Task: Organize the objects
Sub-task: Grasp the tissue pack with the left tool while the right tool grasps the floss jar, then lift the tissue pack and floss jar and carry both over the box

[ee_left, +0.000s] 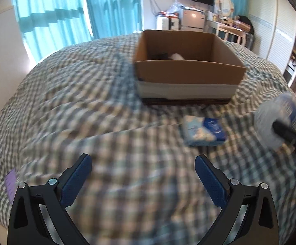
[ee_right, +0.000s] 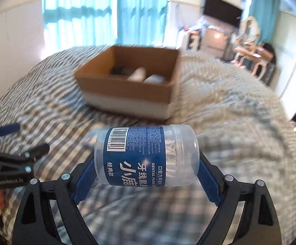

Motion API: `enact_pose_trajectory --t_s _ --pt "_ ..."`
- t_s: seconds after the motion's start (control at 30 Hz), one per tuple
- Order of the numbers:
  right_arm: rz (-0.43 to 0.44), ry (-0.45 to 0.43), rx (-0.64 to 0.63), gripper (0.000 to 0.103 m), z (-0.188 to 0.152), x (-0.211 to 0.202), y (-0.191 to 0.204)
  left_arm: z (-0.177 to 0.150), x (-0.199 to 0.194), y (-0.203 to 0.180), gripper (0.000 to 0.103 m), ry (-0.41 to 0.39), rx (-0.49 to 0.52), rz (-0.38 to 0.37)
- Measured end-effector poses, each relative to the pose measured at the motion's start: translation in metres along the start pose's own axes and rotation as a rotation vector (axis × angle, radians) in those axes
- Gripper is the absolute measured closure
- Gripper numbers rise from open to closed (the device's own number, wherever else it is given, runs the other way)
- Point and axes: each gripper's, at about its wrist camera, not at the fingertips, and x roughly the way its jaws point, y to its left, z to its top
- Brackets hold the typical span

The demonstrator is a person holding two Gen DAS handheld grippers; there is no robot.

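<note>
My right gripper [ee_right: 147, 163] is shut on a clear dental floss jar [ee_right: 146, 156] with a blue label, held sideways above the bed; the jar also shows blurred at the right edge of the left wrist view [ee_left: 276, 120]. My left gripper [ee_left: 144, 169] is open and empty above the checked bedcover, and shows at the left of the right wrist view [ee_right: 25, 140]. An open cardboard box [ee_left: 188, 74] stands on the bed ahead, also in the right wrist view [ee_right: 127, 89], with a few pale and dark items inside. A blue tissue pack [ee_left: 203, 130] lies on the bedcover in front of the box.
A checked bedcover [ee_left: 86, 106] covers the whole bed. Teal curtains [ee_left: 66, 10] hang behind. A mini fridge [ee_left: 193, 20], a dressing table [ee_left: 229, 26] and white wardrobes [ee_left: 274, 30] stand at the far right. A purple label [ee_left: 11, 181] lies at the left bed edge.
</note>
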Motion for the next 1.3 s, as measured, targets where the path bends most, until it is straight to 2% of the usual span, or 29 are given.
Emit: enact_pose_trajectory --t_s 0.07,0.23,0.4,0.5,0.63,0.83,1.0,1.3 --pt "-0.029 -0.026 0.022 0.014 0.009 -0.008 -0.017 0.008 0.008 -0.016 0.0 0.007 0.019 -0.014" --pt "-0.061 -0.016 0.026 0.014 0.022 0.003 -0.036 0.021 0.029 -0.058 0.0 0.015 0.09 -0.04" --pt "-0.039 0.047 0.044 0.014 0.021 0.035 -0.045 0.022 0.053 -0.08 0.0 0.044 0.134 -0.042" --pt "-0.009 0.096 0.053 0.014 0.014 0.051 -0.048 0.025 0.07 -0.082 0.0 0.083 0.108 -0.062" --pt "0.025 0.114 0.067 0.014 0.011 0.06 -0.051 0.027 0.092 -0.088 0.0 0.13 0.108 -0.086" --pt "0.034 0.141 0.066 0.014 0.006 0.07 -0.049 0.029 0.105 -0.095 0.007 0.13 0.134 -0.079" --pt "0.031 0.15 0.062 0.014 0.004 0.073 -0.044 0.028 0.105 -0.091 0.025 0.125 0.127 -0.089" --pt "0.004 0.138 0.047 0.014 0.002 0.071 -0.042 0.025 0.08 -0.079 0.027 0.115 0.097 -0.102"
